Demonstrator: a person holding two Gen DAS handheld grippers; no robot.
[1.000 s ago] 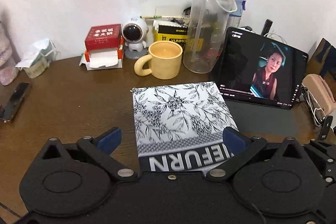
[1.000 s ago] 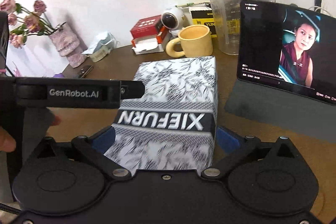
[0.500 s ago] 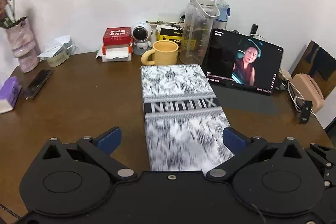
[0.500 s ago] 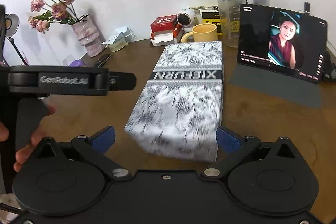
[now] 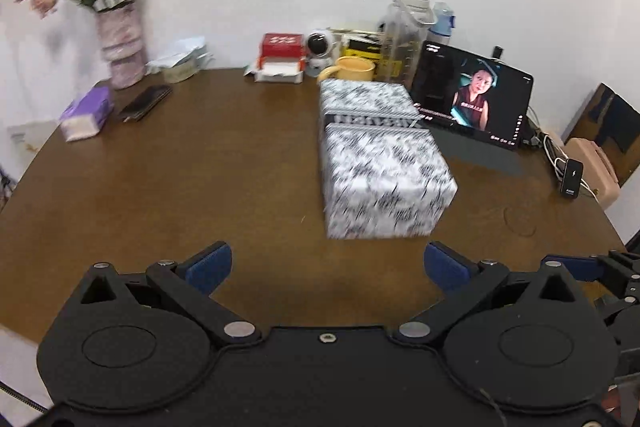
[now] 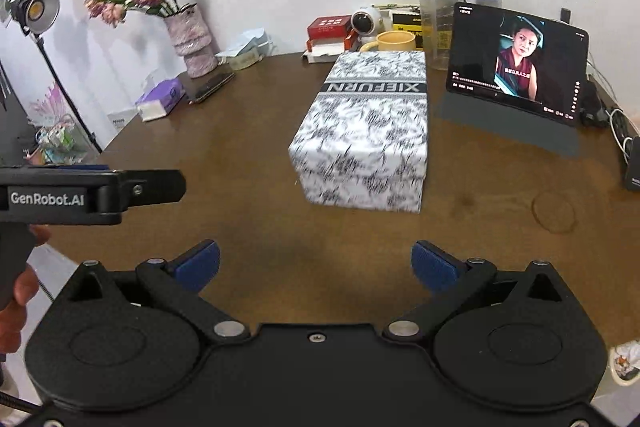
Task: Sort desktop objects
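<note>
A long black-and-white patterned box (image 5: 380, 155) (image 6: 368, 131) with a dark lettered band lies on the brown table (image 5: 180, 187), its far end near a yellow mug (image 5: 354, 67) (image 6: 394, 41). My left gripper (image 5: 328, 263) is open and empty, well short of the box's near end. My right gripper (image 6: 316, 259) is also open with nothing between its blue pads, a stretch of bare table between it and the box. The left gripper's body (image 6: 92, 193), held by a hand (image 6: 18, 291), shows at the left of the right wrist view.
A propped tablet (image 6: 518, 67) stands right of the box. Along the back are a clear jug (image 6: 440, 15), a red box (image 6: 328, 27), a small white robot toy (image 6: 366, 23), a vase of flowers (image 6: 190, 39), a phone (image 6: 212, 87) and a purple tissue pack (image 6: 160, 99).
Both grippers have pulled back from the box, which earlier sat between their fingers and now lies clear ahead of them. More of the table has come into view.
</note>
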